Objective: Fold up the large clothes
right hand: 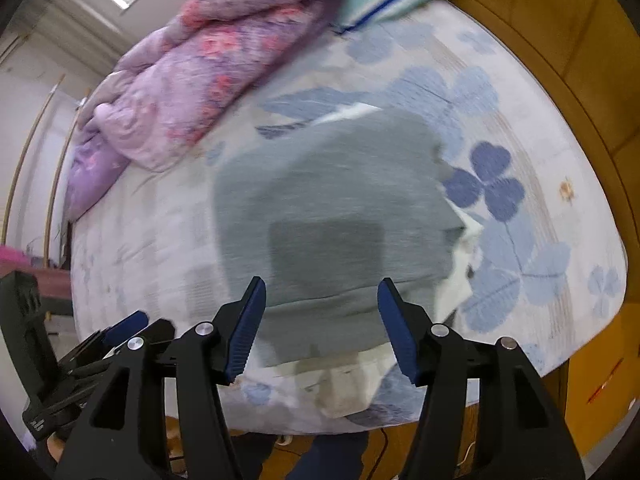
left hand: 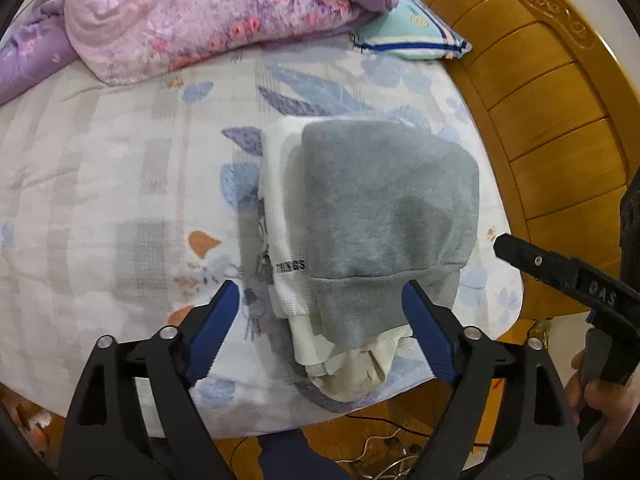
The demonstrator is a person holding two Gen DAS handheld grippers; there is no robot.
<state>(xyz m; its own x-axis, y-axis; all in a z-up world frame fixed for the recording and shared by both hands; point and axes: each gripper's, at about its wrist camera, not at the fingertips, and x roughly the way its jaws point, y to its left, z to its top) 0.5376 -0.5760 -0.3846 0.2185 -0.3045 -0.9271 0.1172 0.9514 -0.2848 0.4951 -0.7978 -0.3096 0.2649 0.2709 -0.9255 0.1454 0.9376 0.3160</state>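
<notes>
A grey sweatshirt (left hand: 384,208) lies folded into a compact rectangle on the bed, on top of a white garment (left hand: 280,184) that sticks out at its left side and near end. My left gripper (left hand: 320,292) is open and empty, its blue pads just above the near edge of the pile. My right gripper (right hand: 320,292) is open and empty over the grey sweatshirt (right hand: 328,208), which is blurred in the right wrist view. The right gripper's black body (left hand: 568,276) shows at the right of the left wrist view.
The bed has a pale floral sheet (left hand: 120,160). A purple floral quilt (left hand: 208,12) is bunched at the far side, beside a teal pillow (left hand: 408,32). A wooden headboard (left hand: 552,92) curves along the right. The bed's near edge (left hand: 280,420) drops to the floor with cables.
</notes>
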